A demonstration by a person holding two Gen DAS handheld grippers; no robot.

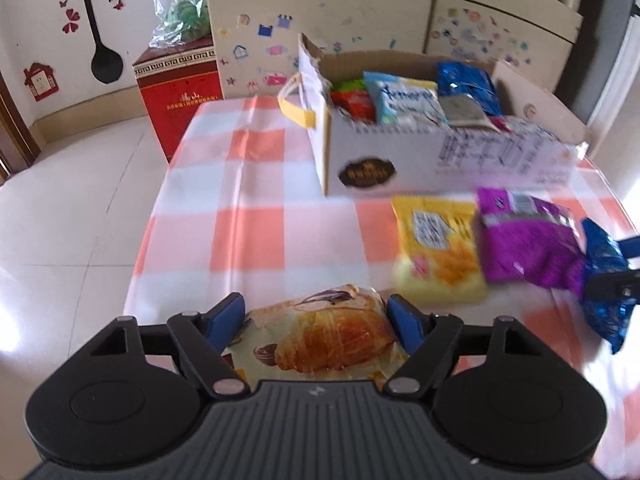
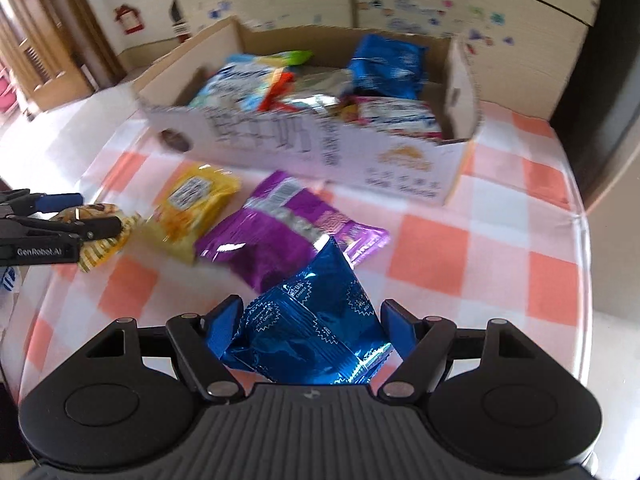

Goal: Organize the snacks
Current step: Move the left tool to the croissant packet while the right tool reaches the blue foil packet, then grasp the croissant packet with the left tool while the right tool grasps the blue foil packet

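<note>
On the checked tablecloth (image 1: pixel 256 232), before the snack box (image 1: pixel 400 160): left gripper (image 1: pixel 316 320) clamped on croissant packet (image 1: pixel 328 340); right gripper (image 2: pixel 308 320) clamped on blue foil bag (image 2: pixel 312 320), beside purple packet (image 2: pixel 272 240).

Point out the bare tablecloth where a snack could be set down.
Free: the tablecloth left of the cardboard box, beyond the croissant pack; also right of the purple bag. Crowded: yellow bag, purple bag and blue bag before the box.

Both wrist cameras look steeply down, close over the table (image 1: pixel 256 184). Both share the box (image 1: pixel 400 160) and packets between.
</note>
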